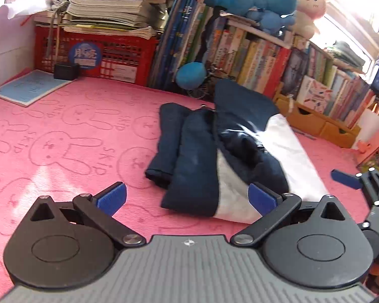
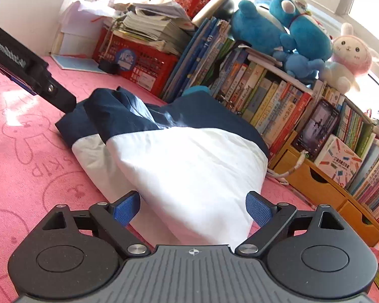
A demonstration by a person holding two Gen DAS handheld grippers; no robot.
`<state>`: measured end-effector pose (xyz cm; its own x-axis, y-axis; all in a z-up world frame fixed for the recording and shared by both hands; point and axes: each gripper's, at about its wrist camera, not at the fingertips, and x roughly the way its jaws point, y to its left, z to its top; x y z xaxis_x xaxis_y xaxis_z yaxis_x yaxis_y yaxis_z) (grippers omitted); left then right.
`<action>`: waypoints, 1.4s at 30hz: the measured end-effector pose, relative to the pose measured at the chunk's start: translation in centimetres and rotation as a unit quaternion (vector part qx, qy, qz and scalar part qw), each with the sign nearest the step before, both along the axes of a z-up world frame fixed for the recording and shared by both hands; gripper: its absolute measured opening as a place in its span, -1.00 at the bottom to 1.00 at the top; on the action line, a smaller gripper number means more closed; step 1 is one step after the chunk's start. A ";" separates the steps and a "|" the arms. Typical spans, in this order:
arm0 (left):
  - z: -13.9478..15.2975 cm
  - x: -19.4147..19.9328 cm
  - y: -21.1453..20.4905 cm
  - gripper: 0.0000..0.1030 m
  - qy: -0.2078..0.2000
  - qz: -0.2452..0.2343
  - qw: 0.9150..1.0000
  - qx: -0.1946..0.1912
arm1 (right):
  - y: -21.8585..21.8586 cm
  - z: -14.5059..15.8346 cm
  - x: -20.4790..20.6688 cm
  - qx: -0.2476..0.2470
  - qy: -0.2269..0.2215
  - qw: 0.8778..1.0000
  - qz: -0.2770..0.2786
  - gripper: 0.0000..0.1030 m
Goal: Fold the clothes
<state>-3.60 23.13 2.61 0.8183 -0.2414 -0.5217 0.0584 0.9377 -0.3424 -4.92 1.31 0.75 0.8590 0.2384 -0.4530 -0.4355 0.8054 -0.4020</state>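
The navy-and-white fabric jacket (image 1: 230, 156) lies bunched on the pink rabbit-print mat (image 1: 63, 139) over the counter, near the row of upright books (image 1: 270, 60). It is only partly folded: a navy sleeve roll lies at its left, a loose white panel puffs up on the right.

Left gripper (image 1: 188, 199): jaws wide apart, nothing between the pads, hovering just short of the jacket's near hem. Right gripper (image 2: 193, 208): jaws spread wide too, with the white panel's near corner lying between them but neither pad pressing it, so no hold.

Risks, as I judge them:
- The white panel stands puffed rather than flat; left like that, it may spring back and undo the fold.
- Closing the right jaws here may pinch a single layer, or the mat along with it, dragging the whole bundle.
- Both grippers sit close together at the near right edge; in the left view the right one's blue pad (image 1: 346, 179) shows just beside, so a clash is likely.
- A push toward the books could snag the jacket on the small wooden drawer box (image 2: 315, 184).
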 end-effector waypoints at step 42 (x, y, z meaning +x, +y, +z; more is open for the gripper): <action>-2.3 6.5 -4.3 -0.82 -0.074 0.159 0.975 -0.135 | -4.6 -1.5 3.6 0.086 0.085 0.988 -0.096 1.00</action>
<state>2.95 18.84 0.34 0.9357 -0.0752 -0.3448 -0.1534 0.7932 -0.5893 -1.28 -3.29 -0.70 0.8107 0.1642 -0.5620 -0.3170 0.9301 -0.1854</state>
